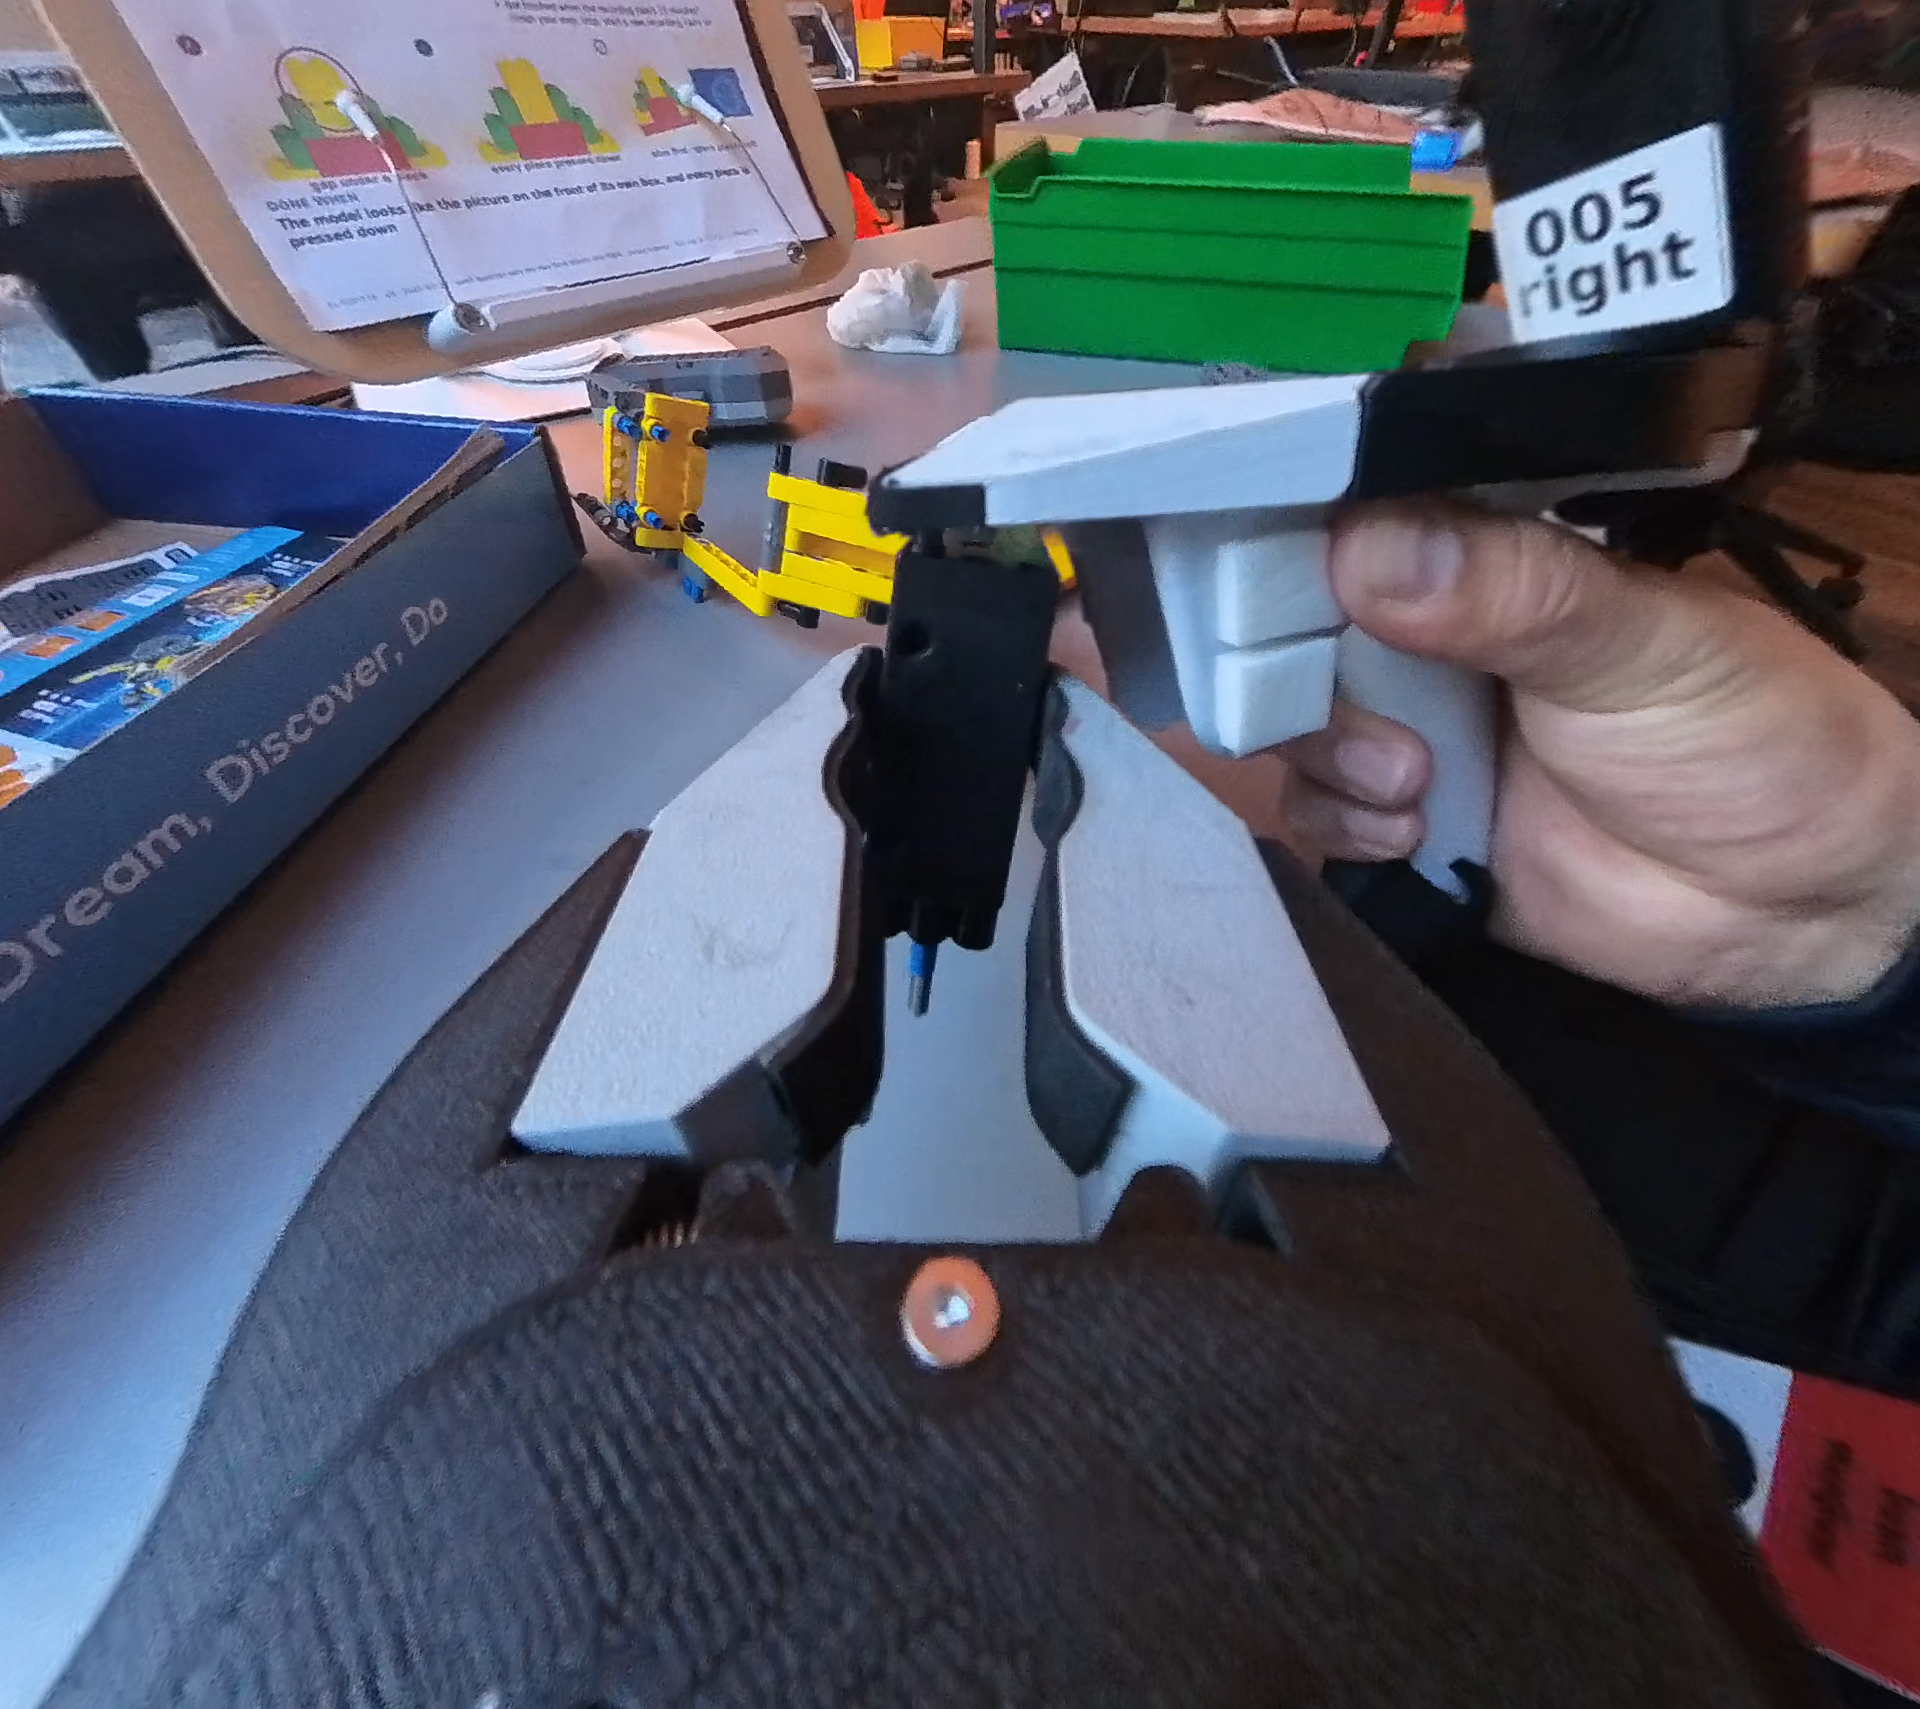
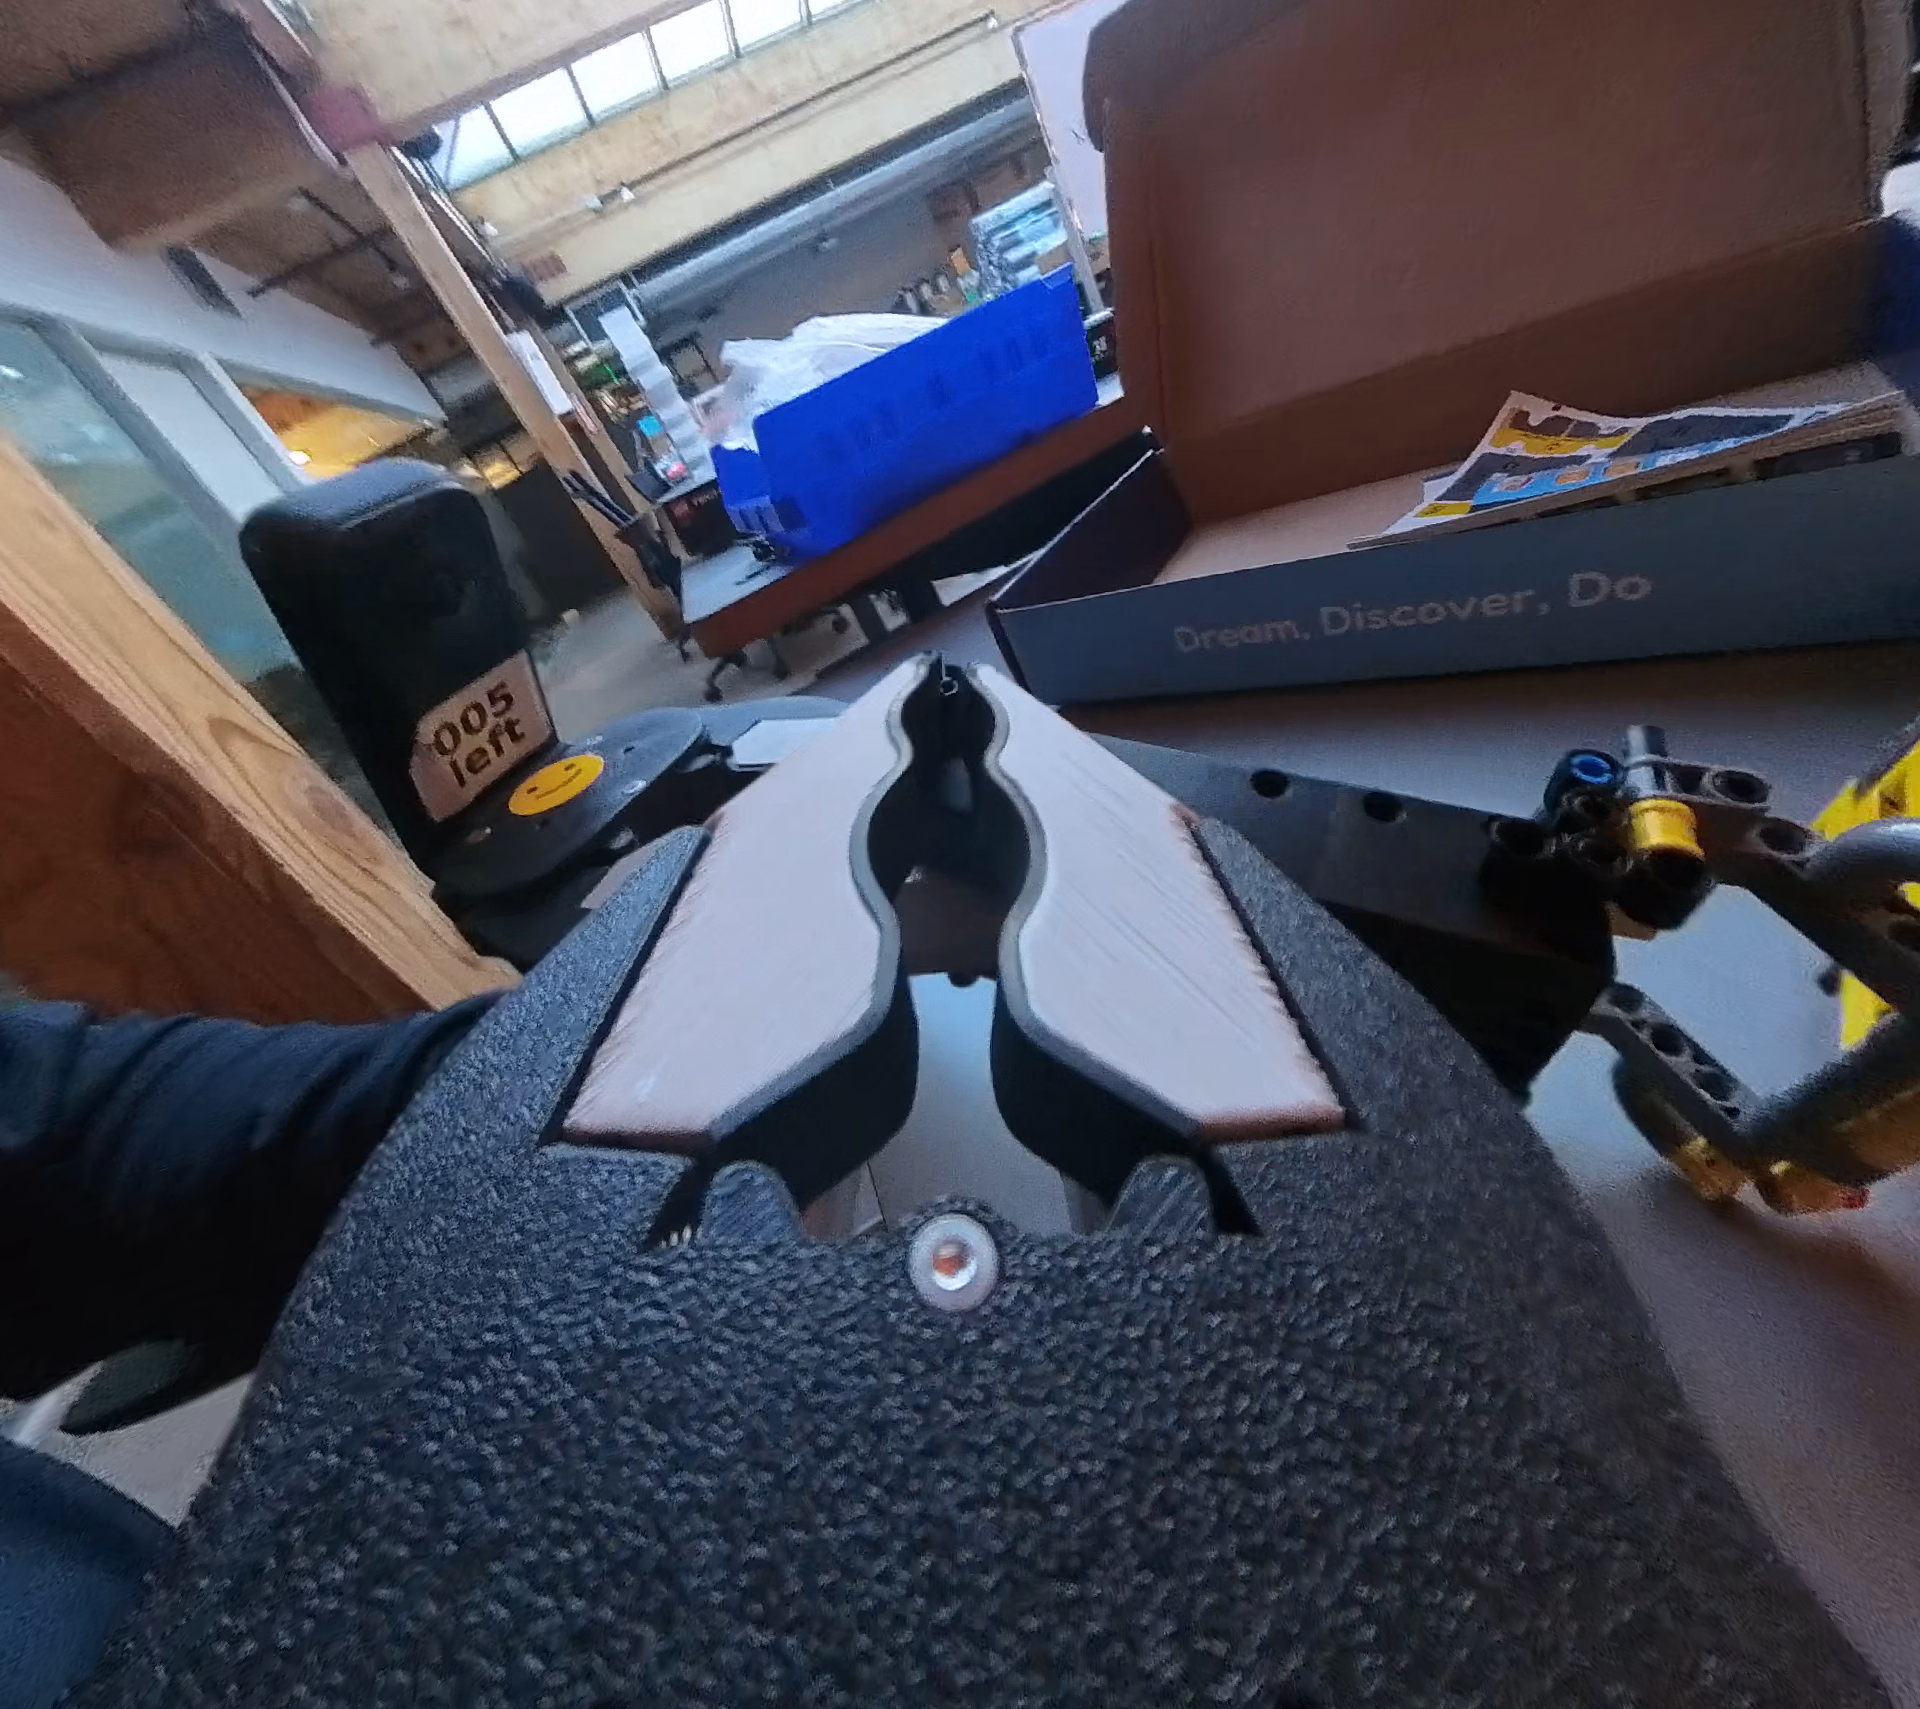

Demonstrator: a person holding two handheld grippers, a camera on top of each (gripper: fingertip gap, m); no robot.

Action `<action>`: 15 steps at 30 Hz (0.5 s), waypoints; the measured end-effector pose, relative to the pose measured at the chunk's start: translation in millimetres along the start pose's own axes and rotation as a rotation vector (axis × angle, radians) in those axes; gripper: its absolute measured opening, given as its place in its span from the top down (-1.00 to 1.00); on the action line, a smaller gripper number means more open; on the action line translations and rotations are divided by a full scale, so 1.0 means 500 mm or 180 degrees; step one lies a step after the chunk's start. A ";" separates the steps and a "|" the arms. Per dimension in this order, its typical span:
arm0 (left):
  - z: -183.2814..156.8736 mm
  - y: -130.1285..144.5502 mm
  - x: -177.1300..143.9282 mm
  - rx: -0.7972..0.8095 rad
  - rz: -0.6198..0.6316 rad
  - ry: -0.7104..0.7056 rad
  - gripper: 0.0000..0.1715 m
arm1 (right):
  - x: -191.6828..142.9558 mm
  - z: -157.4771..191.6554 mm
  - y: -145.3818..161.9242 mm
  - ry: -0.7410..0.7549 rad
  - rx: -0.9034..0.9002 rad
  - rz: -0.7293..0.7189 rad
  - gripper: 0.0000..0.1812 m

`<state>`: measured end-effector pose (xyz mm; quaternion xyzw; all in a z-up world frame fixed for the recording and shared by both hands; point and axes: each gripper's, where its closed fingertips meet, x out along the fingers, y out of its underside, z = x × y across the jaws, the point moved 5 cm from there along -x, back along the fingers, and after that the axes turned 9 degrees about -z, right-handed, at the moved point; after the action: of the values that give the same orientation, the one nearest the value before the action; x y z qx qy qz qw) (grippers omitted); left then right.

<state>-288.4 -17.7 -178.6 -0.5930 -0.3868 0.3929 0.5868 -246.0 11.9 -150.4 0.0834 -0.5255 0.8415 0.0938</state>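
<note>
We see the left hand-held gripper [image 1: 951,786] clamped on a black brick assembly [image 1: 951,766], held upright above the bench [image 1: 520,828], a blue pin [image 1: 918,973] jutting below. The right hand-held gripper [image 2: 948,693] pinches a small dark pin [image 2: 954,781] at its tips.

Left gripper [image 1: 951,724]: textured black printed body, pale grey wedge fingers [image 1: 727,932] with wavy black pads, silver screw [image 1: 949,1312]. Right gripper [image 2: 948,693]: same build, white pistol handle [image 1: 1278,631], black camera block [image 1: 1621,49], white label. Dark navy sleeve [image 2: 156,1160].
</note>
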 end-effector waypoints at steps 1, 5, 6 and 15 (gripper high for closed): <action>0.004 -0.001 -0.001 -0.0069 -0.0037 -0.0002 0.68 | 0.006 -0.001 0.000 -0.0014 0.0062 -0.0014 1.00; 0.015 -0.006 -0.007 -0.0277 -0.0179 -0.0019 0.67 | 0.023 0.001 -0.001 -0.0075 0.0262 -0.0103 1.00; 0.015 -0.006 -0.007 -0.0298 -0.0195 -0.0018 0.67 | 0.024 0.000 -0.001 -0.0083 0.0294 -0.0128 1.00; 0.024 0.026 -0.014 -0.0571 0.0018 -0.0031 0.69 | -0.052 -0.032 -0.262 0.0037 -0.0205 -0.0955 1.00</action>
<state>-302.3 -19.8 -191.6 -0.6423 -0.4217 0.3612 0.5283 -189.6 81.0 -49.9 0.1531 -0.5333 0.8012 0.2242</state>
